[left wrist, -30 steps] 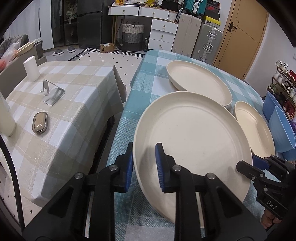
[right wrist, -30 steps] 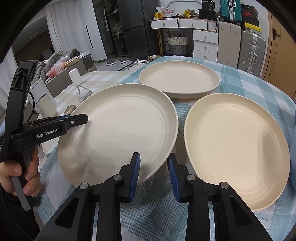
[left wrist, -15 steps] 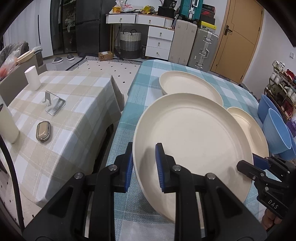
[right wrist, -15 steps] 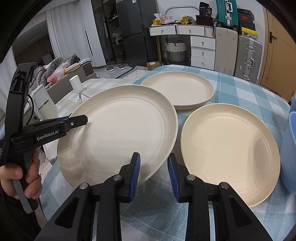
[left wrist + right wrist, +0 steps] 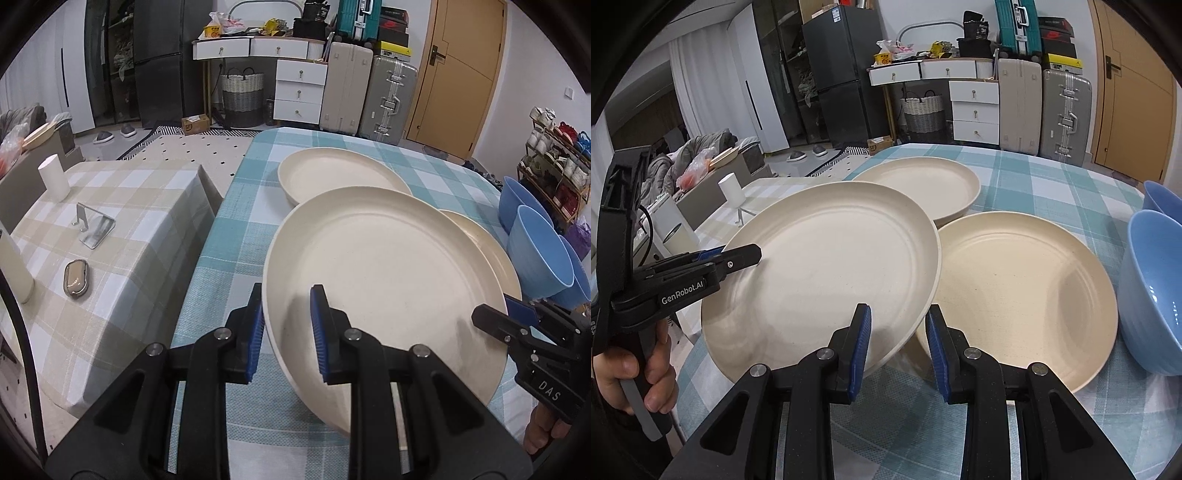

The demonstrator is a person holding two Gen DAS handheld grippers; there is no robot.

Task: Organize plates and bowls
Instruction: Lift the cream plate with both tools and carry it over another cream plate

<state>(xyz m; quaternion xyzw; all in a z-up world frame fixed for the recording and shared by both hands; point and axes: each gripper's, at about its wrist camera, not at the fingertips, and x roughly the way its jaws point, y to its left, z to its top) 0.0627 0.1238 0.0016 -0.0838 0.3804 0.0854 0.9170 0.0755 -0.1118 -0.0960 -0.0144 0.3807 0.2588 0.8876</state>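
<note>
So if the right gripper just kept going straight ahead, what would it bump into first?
The right gripper is already clamped on the lifted plate. Beyond that rim, probably the lower plate beneath; depth is unclear.

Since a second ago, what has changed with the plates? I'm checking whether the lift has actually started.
The held plate, gripped at opposite rim edges by the left gripper and right gripper, has risen and moved right; its edge now overlaps the plate on the right, where a gap showed before. Neither grip changed. The far plate, that right-hand plate and the blue bowls stayed on the checked table.
</note>
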